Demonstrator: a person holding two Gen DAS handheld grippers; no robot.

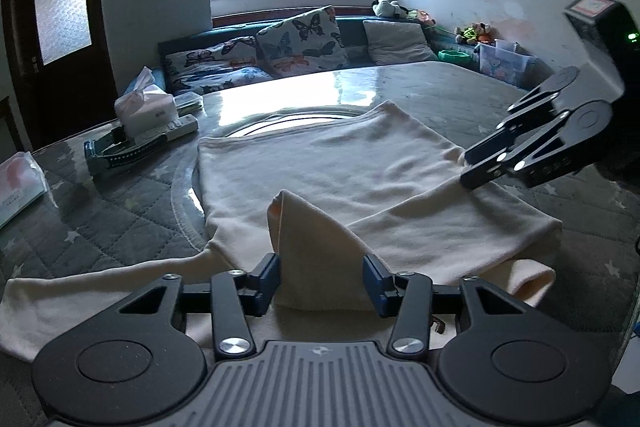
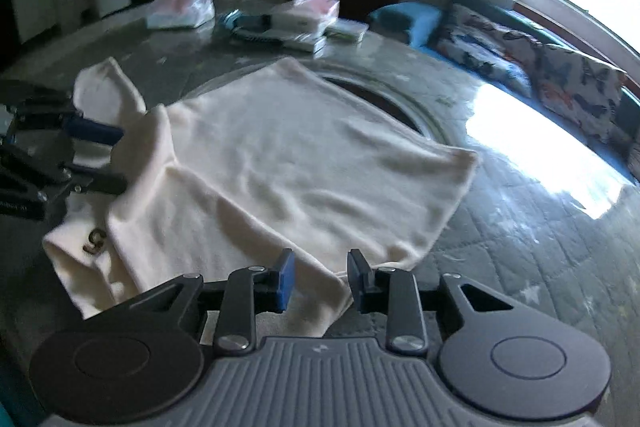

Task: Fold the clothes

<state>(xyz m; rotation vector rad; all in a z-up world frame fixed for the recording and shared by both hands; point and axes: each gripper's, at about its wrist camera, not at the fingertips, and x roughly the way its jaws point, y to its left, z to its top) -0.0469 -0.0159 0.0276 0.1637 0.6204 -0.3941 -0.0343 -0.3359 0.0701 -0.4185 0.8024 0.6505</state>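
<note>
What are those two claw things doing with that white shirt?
A person is folding a cream shirt on the table, holding a gripper in each hand. The left gripper has a bunched-up fold of the shirt between its fingers. The right gripper sits at the shirt's near edge with its jaws apart, not squeezing anything. One sleeve already lies folded across the body. Tissue packs sit farther back.

The left gripper [image 1: 322,279] is clamped on a raised fold of cloth; the right gripper [image 2: 320,279] is held slightly parted, angled downward.
</note>
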